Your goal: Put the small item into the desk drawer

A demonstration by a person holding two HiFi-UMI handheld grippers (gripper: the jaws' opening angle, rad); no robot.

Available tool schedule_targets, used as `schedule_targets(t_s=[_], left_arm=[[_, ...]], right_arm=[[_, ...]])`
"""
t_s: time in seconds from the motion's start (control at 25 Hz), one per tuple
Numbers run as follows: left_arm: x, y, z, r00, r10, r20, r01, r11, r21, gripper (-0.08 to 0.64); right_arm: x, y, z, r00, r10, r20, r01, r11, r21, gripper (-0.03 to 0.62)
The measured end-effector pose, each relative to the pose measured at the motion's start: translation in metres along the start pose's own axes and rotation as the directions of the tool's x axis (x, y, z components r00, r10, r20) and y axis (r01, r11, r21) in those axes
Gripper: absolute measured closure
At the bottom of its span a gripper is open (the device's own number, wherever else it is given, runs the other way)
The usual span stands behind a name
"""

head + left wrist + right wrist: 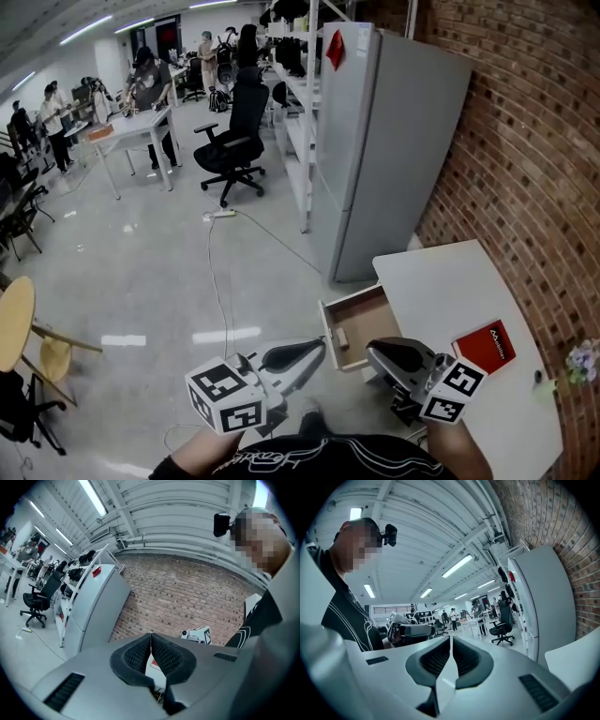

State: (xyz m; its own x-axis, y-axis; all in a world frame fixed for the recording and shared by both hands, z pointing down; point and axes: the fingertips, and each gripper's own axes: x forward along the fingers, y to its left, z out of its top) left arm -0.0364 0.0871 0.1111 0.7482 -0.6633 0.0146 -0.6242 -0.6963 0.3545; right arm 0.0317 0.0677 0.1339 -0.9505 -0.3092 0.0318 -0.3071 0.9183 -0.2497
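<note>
The white desk (441,281) stands by the brick wall with its drawer (330,330) pulled open to the left. A small beige item (342,337) lies inside the drawer on its wooden bottom. My left gripper (319,348) is held level in front of the drawer, shut, with nothing between its pads (139,654). My right gripper (372,348) hovers over the desk's near corner, facing the left one, also shut and empty; its pads (465,656) meet at the tip. Each gripper shows in the other's view: the right gripper (197,633), the left gripper (410,630).
A red book (485,345) lies on the desk, and a small flower (581,361) stands at its right edge. A tall grey cabinet (375,141) stands behind the desk. On the floor are a power strip with cable (220,214) and a black office chair (234,141). People work at far tables.
</note>
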Motion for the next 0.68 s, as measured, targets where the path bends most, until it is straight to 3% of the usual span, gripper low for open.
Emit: schedule_targets(t_s=[0.36,0.68], left_arm=[[0.033,0.026,-0.020,1.000,0.016,-0.016,-0.017,1.000,-0.017,0.537],[-0.002,0.014,0.011,1.000,0.007,-0.021,-0.008,1.000,-0.028,0.537]], right_arm=[[0.004,-0.046,-0.021,1.000,0.013,0.009,-0.014,0.999,0.049,0.540],[0.025,-0.008,0.008,1.000,0.013,0.000,-0.013,0.999,0.049,0.540]])
